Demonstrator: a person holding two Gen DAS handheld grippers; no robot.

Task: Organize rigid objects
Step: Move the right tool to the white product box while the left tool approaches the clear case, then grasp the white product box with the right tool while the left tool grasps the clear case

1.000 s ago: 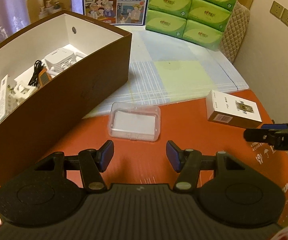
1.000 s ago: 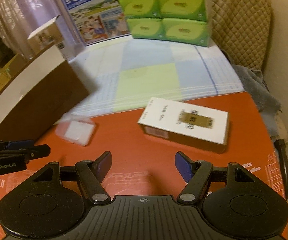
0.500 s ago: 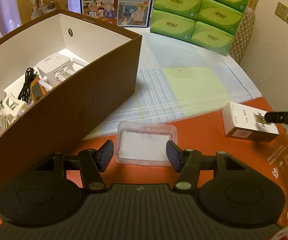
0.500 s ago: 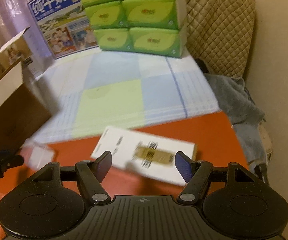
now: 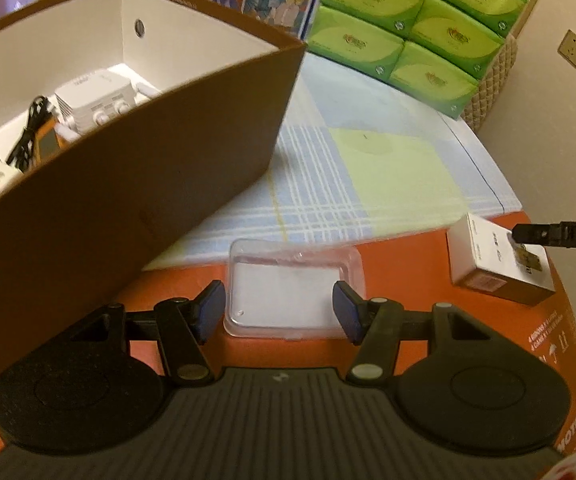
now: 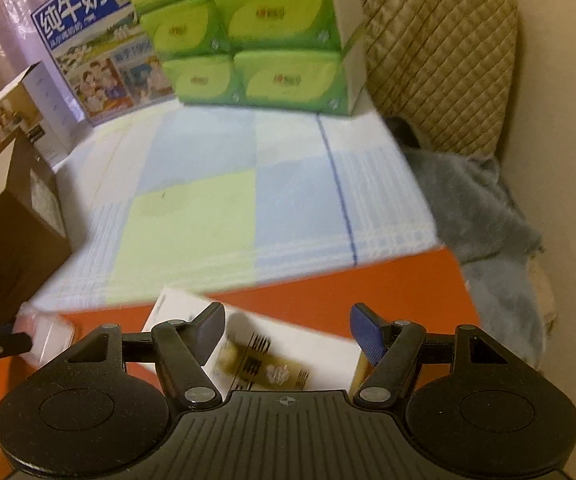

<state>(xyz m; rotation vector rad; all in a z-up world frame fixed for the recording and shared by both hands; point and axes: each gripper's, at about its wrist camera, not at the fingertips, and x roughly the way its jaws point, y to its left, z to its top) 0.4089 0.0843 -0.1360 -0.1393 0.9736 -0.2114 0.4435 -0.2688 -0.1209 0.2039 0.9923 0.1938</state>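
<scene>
A clear plastic case (image 5: 293, 288) lies flat on the orange surface (image 5: 427, 340), next to a big brown storage box (image 5: 168, 160). My left gripper (image 5: 279, 310) is open, its blue pads level with the case's two short ends, with no visible squeeze. A white carton with a gold label (image 6: 288, 360) lies to the right. My right gripper (image 6: 288, 326) hangs open over it, one pad on each side. In the left wrist view the white carton (image 5: 487, 264) sits under the right gripper's dark finger (image 5: 543, 234). The storage box holds a white device (image 5: 96, 96) and a black cable (image 5: 28, 132).
A checked cloth (image 5: 367, 168) covers the far half of the table. Green tissue packs (image 5: 407, 20) and a milk carton (image 6: 88, 52) stand at the back. A quilted chair back (image 6: 439, 60) and a grey cloth (image 6: 483, 208) lie past the right edge.
Both grippers have come forward and down. The clear case has slid in between the left pads, and the white carton now lies between the right pads. Neither opening has changed.
</scene>
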